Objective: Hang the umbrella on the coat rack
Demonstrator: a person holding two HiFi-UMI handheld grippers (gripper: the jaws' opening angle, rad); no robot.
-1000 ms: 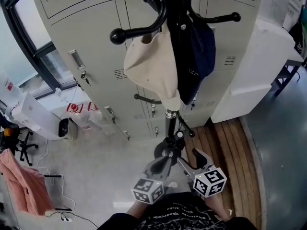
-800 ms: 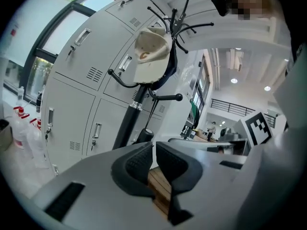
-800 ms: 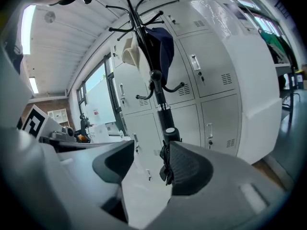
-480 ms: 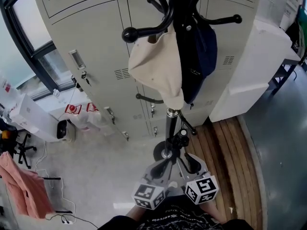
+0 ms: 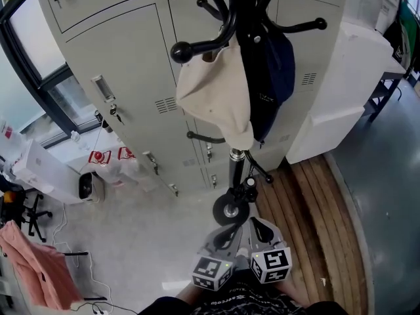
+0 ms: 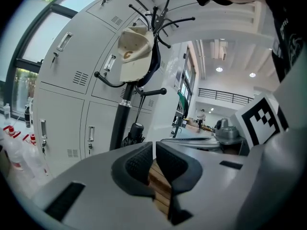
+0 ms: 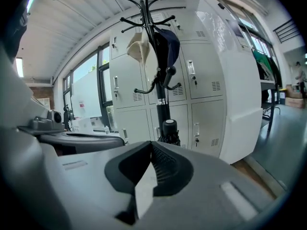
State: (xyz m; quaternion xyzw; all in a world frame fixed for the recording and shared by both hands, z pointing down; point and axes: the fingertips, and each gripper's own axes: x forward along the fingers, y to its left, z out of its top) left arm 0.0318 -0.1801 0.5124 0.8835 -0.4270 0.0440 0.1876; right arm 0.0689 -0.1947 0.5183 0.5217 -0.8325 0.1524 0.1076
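Note:
The black folded umbrella (image 5: 247, 188) hangs low on the black coat rack (image 5: 235, 161), by a lower hook close to the pole. It also shows as a dark bundle (image 6: 135, 134) in the left gripper view and, with a round cap, straight ahead (image 7: 169, 130) in the right gripper view. A cream cap (image 5: 213, 94) and a navy bag (image 5: 272, 71) hang on upper hooks. My left gripper (image 5: 226, 238) (image 6: 154, 145) and right gripper (image 5: 262, 231) (image 7: 151, 145) sit side by side just short of the rack's base, both shut with nothing between the pads.
Grey lockers (image 5: 131, 77) stand right behind the rack, a white cabinet (image 5: 354, 90) to its right. Wooden slats (image 5: 308, 202) cover the floor at the right. Bags and a box (image 5: 98, 163) lie by the window at the left, and pink cloth (image 5: 33, 261) at the lower left.
The right gripper's jaws have gone from wide open to shut on nothing. Both grippers have drawn closer together, the right one shifting left beside the left one.

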